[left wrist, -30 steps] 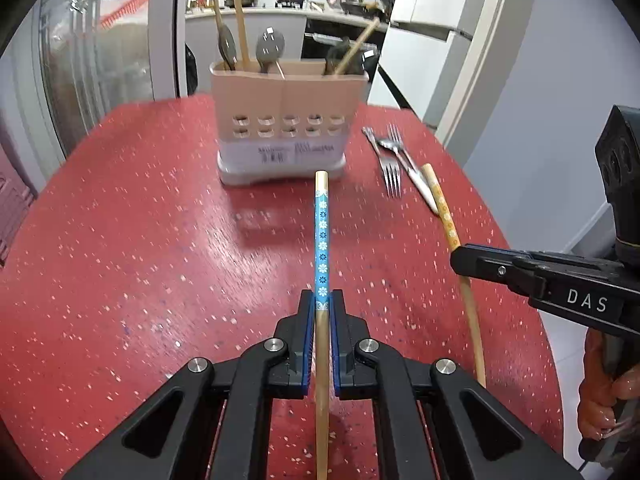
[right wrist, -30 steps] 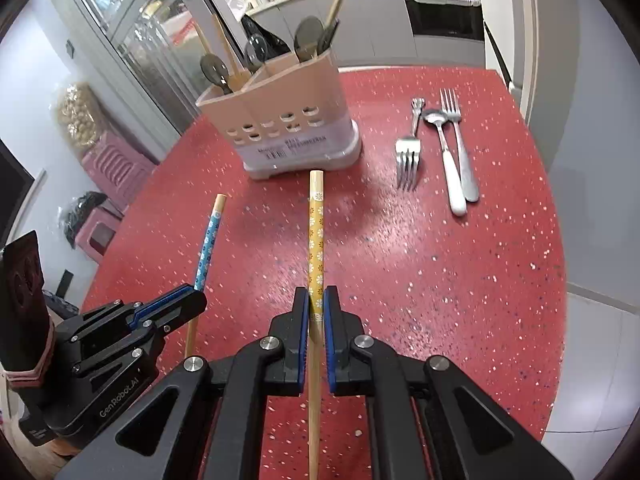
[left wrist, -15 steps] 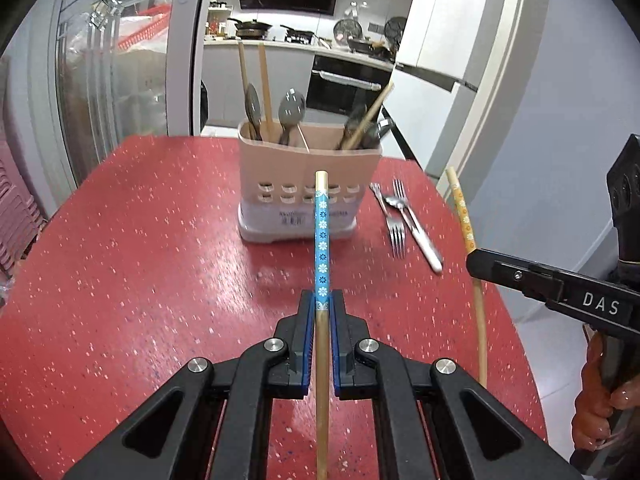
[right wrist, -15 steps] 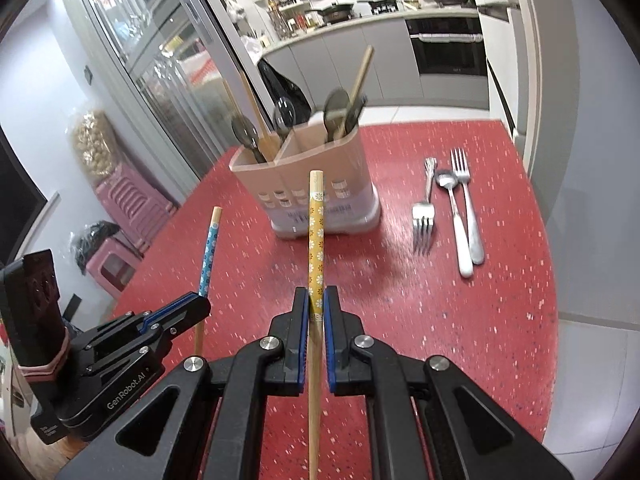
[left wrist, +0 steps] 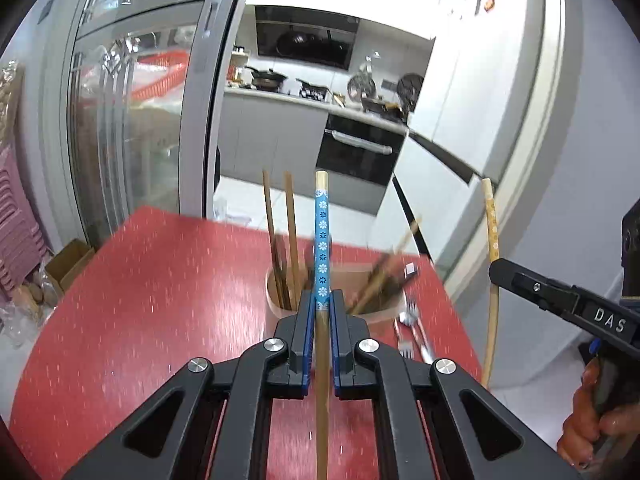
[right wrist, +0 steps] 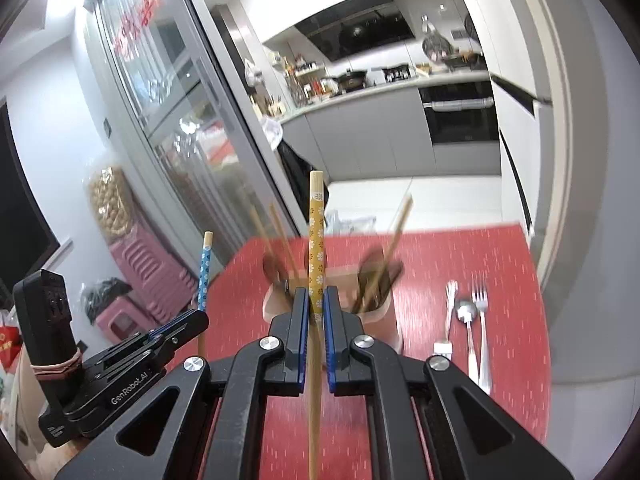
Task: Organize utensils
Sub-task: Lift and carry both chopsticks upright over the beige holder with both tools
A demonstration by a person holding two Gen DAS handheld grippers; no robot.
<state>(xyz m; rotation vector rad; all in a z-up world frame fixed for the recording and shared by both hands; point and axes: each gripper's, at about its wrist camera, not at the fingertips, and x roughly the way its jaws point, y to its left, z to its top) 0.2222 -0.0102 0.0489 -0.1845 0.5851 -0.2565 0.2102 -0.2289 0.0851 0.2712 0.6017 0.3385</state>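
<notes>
My left gripper is shut on a blue flowered chopstick that points up and forward, above the red table. My right gripper is shut on a yellow flowered chopstick held the same way. Both hang in the air near the beige utensil holder, which stands on the table with wooden chopsticks and dark spoons in it. From the right wrist view, the left gripper with its blue chopstick is at the lower left. In the left wrist view the right gripper's yellow chopstick shows at the right.
Forks and a spoon lie on the red table right of the holder. A glass door, pink stools and a kitchen counter lie beyond. A hand holds the right gripper's grip.
Both grippers have risen well above the table with their chopsticks and tipped upward. The holder now sits lower in both views, and the room beyond fills the upper half.
</notes>
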